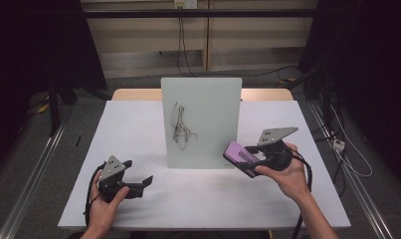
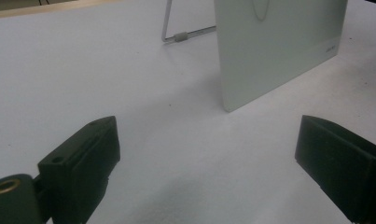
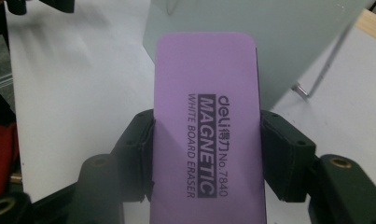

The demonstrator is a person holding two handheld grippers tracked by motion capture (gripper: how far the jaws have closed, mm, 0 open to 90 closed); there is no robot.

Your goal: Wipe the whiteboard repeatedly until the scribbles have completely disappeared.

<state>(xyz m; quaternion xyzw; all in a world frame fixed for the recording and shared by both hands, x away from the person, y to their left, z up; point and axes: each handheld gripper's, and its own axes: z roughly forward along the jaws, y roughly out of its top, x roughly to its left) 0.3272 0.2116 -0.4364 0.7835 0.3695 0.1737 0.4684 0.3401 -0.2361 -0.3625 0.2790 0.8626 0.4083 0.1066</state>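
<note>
Left gripper [image 1: 138,185] low over the table [image 1: 138,129], well left of the board and apart from it; jaws spread wide with nothing between them, bare white surface showing in the gap in the left gripper view; probably parked clear so as not to obstruct the working hand, though possibly kept ready to steady the board.

Ahead of those jaws and to their right, whiteboard [image 1: 201,122] propped near upright at the middle of the table, lower edge resting on the surface; wire stand [image 2: 185,35] visible behind it in the left gripper view, evidently the reason for the slight backward lean; dark scribble [image 1: 180,127] on the left half of the face turned toward the person.

Right gripper [image 1: 257,158] raised off the table just beside the lower right corner of the board; jaws clamped on the two long sides of a purple eraser [image 3: 206,135], printed top facing the camera, far end projecting well past the jaw tips toward the board; likely held so to bring the wiping face flat against the board; scribble untouched, wiping judged not yet begun.
</note>
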